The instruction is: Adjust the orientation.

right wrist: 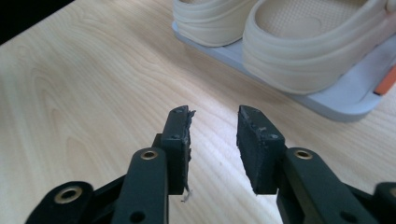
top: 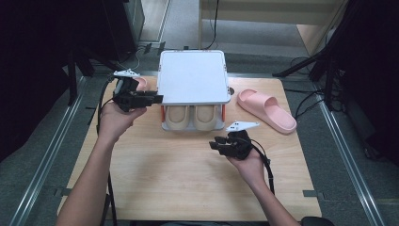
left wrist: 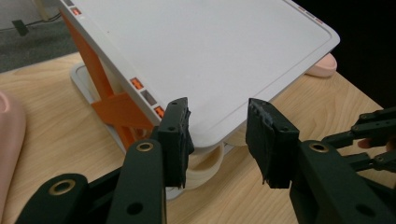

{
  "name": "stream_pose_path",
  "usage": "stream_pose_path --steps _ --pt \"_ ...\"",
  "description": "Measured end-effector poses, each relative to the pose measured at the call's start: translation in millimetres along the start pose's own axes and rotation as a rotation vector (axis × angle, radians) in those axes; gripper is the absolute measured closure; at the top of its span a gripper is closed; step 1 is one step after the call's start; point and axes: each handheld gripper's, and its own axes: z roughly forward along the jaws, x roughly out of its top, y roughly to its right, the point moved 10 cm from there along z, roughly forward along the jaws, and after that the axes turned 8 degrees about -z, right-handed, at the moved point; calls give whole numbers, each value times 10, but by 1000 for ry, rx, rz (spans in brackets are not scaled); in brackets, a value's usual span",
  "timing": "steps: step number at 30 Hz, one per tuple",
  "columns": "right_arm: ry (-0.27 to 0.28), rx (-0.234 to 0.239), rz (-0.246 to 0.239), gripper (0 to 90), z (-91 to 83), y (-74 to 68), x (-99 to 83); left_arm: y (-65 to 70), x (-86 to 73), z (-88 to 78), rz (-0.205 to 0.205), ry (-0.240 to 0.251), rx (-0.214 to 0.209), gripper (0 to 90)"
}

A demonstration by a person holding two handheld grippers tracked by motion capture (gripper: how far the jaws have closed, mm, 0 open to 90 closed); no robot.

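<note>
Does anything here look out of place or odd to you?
Yes. One pink slipper lies loose on the table, right of the shoe rack, at an angle, while the beige pair sits neatly on the rack's lower shelf. Another pink shape peeks out left of the rack.

We saw wooden table [top: 155, 179] carrying white shoe rack [top: 193, 75], beige slippers [top: 194, 117] on its base, pink slipper [top: 267, 109] beside.

Lighting: even, overhead; table [top: 188, 179] was bright, surroundings dark. Soft glare lay on the white rack top [top: 192, 75]. Shadows were faint. Both gripper views were slightly soft and grainy.
</note>
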Motion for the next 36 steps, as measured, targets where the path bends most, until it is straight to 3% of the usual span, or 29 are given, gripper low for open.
stream_pose_path --steps 6,11,15,19,26,36 --pt "32 26 -5 629 -175 -21 -23 -84 -55 -66 -10 -6 17 587" --pt "39 10 -36 624 -308 34 -91 -205 -107 -141 -11 -1 43 598" --pt "38 12 -26 617 -362 70 -122 -270 -142 -209 1 20 56 725" --pt "69 7 -30 611 -423 76 -73 -357 -189 -258 -25 23 57 784" --pt "75 15 -38 609 -371 81 -19 -593 -314 -346 -72 23 109 885" --pt "57 32 -38 604 -255 95 10 -978 -528 -362 -137 -1 172 892"
